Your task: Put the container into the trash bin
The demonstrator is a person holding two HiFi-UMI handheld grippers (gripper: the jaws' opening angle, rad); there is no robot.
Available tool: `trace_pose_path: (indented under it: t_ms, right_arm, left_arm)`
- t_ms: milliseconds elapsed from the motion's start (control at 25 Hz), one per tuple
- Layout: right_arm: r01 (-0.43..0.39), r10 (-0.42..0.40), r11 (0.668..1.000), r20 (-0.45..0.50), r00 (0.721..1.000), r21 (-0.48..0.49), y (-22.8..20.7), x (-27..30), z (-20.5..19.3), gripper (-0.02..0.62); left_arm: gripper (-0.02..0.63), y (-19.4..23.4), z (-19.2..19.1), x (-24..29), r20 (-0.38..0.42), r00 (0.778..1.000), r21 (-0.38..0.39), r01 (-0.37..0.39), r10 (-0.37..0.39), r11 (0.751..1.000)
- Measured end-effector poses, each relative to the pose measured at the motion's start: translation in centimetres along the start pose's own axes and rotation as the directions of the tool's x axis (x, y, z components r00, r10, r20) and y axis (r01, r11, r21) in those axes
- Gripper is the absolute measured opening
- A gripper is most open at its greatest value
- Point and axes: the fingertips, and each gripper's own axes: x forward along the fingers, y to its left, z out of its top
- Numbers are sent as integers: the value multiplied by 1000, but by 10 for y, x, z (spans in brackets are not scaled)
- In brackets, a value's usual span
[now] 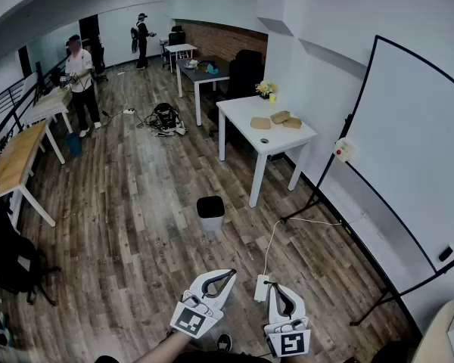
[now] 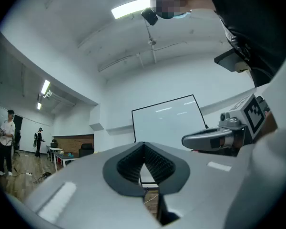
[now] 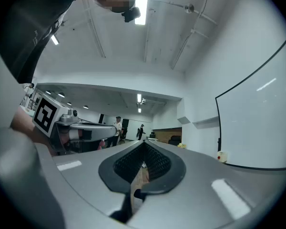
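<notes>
The black trash bin (image 1: pixel 210 211) stands on the wood floor in front of me, near the leg of a white table (image 1: pixel 246 112). Three brown containers lie on that table: one (image 1: pixel 260 122) nearest its middle, two more (image 1: pixel 280 116) (image 1: pixel 292 122) to the right. Both grippers are held low at the bottom of the head view, well short of the bin and the table. My left gripper (image 1: pixel 228 274) (image 2: pixel 144 145) is shut with nothing in it. My right gripper (image 1: pixel 277 288) (image 3: pixel 144 144) is shut and empty too.
A large whiteboard on a stand (image 1: pixel 408 165) fills the right side. A white power strip (image 1: pixel 262 287) and its cable lie on the floor between the grippers. Yellow flowers (image 1: pixel 265 89) sit on the table. Two people (image 1: pixel 80 82) (image 1: pixel 141 39) stand far back among other tables.
</notes>
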Motion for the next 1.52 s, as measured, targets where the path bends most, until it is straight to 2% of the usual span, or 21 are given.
trace_pose_path:
  t_ms: [240,360,480,600,720,920,1320,1520]
  right_arm:
    - [1,-1,1000,-3,1000,14,2,4,-2,9]
    - [-34,31,998,45,998,60,4,9,5,3]
    - [-65,64,997,22,998,36,5,16,-3,37]
    - [-80,80,996,13,997,25,6,29,-5,37]
    - [-81,81,997,-4,997,10,5,44,-6,32]
    - [-86,86,996,-71,994,6,8,92,-15,27]
    - [-26,26,1000,-44,999,6,-29,206,2,9]
    - [1,-2,1000,-35,999,-17,-32,251,13,6]
  left_arm:
    - [-2,2,-1,-3,10,1000,-6,4,-4,1000]
    - [-2,3,0,-3,6,1000,-11,-13,13,1000]
    - [-2,9,1,-1,7,1000,-8,-28,28,1000]
    - [-2,18,0,3,0,1000,12,-31,31,999]
    - [-2,27,-4,7,-17,999,-5,-27,27,1000]
    - [-2,71,-12,23,-32,999,-11,-31,31,999]
    - [-2,147,-15,114,3,999,48,50,-50,998]
    - [-2,185,-8,139,45,995,35,89,-90,995]
